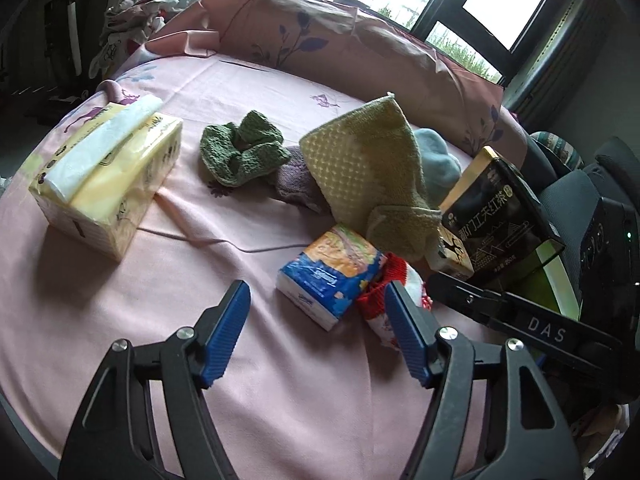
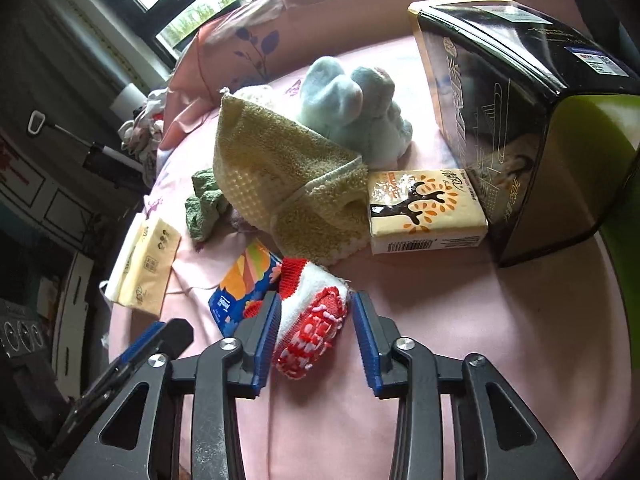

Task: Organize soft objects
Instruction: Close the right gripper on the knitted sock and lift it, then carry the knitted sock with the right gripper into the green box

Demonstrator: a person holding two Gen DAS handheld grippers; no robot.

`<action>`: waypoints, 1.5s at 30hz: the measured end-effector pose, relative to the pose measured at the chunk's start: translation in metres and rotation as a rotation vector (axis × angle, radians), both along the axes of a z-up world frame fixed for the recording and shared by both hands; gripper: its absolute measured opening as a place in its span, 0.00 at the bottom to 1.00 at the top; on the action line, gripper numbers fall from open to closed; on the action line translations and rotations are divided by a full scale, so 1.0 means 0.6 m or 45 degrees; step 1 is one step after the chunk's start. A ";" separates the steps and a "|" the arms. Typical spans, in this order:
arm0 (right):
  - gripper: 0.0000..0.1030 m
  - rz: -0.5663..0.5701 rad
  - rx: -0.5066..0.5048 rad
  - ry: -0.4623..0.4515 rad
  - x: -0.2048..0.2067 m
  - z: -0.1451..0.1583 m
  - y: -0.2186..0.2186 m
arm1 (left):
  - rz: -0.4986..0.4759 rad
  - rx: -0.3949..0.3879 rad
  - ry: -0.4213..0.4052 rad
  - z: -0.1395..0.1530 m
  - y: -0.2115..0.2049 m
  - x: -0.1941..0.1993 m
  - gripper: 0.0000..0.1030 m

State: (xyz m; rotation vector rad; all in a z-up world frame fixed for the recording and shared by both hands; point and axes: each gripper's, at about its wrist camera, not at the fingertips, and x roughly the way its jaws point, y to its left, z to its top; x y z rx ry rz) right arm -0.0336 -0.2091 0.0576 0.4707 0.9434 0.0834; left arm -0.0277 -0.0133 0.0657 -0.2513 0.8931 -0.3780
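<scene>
Three tissue packs [image 1: 106,176] [image 1: 330,276] [image 2: 426,210], one yellow towel [image 2: 280,168], one black box [image 2: 504,120], one plush toy [image 2: 356,108].

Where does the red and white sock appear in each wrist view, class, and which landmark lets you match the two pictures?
Left wrist view: the red and white sock lies right of centre, partly hidden behind the left gripper's right finger.
Right wrist view: the sock sits low in the centre, between the right gripper's fingers.
Shared landmark: the blue tissue pack, immediately left of the sock in both.

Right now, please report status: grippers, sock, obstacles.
Left gripper open, empty. Right gripper open astride red-white sock, one pad touching. Blue tissue pack abuts sock.
</scene>
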 end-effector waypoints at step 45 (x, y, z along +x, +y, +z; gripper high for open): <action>0.37 -0.220 0.130 -0.515 -0.129 0.139 -0.166 | -0.480 -0.026 -0.404 0.135 -0.280 -0.102 0.31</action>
